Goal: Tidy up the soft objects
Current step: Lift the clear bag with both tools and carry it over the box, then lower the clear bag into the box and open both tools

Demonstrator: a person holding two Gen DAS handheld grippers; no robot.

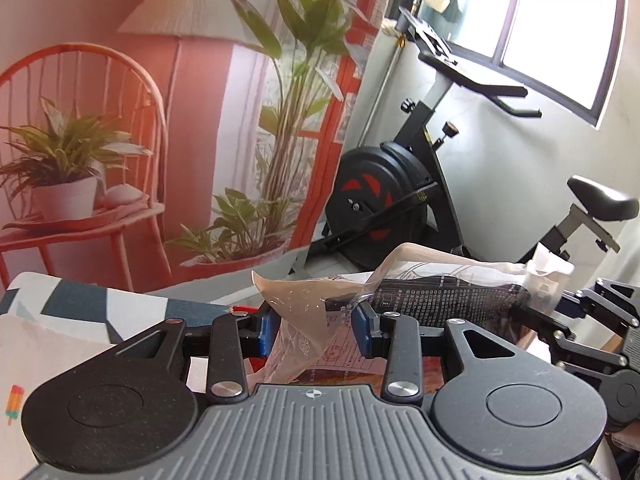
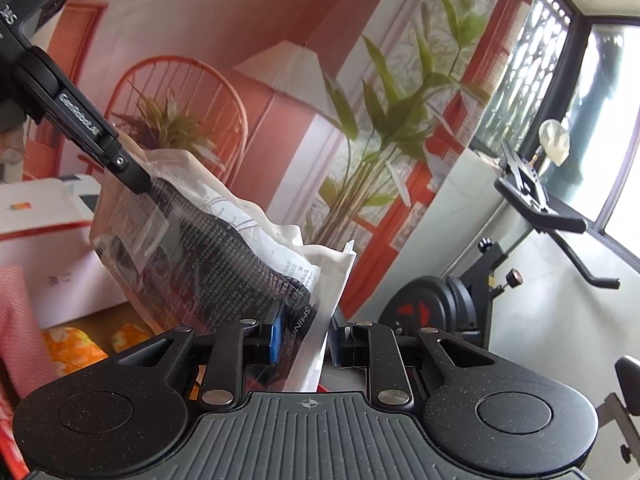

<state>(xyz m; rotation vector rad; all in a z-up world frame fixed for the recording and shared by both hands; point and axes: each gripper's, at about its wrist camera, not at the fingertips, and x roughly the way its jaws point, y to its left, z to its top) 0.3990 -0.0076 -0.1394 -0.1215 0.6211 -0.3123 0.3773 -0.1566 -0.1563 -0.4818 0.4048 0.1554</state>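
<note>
A clear plastic bag (image 1: 440,296) with a dark, text-printed item inside hangs in the air, stretched between both grippers. My left gripper (image 1: 315,334) is shut on the bag's crumpled clear end, which bunches between its blue pads. My right gripper (image 1: 560,312) shows at the right edge of the left wrist view, on the bag's other end. In the right wrist view the bag (image 2: 224,248) runs from my left gripper (image 2: 138,180) at upper left down to my right gripper (image 2: 306,340), which pinches the bag's white edge.
An exercise bike (image 1: 400,192) stands by the white wall under a window. A printed backdrop (image 1: 180,140) of a chair and plants fills the back. Below lie a white box (image 2: 48,240), an orange floral soft item (image 2: 68,348), pink cloth (image 2: 20,320) and a patterned cushion (image 1: 80,304).
</note>
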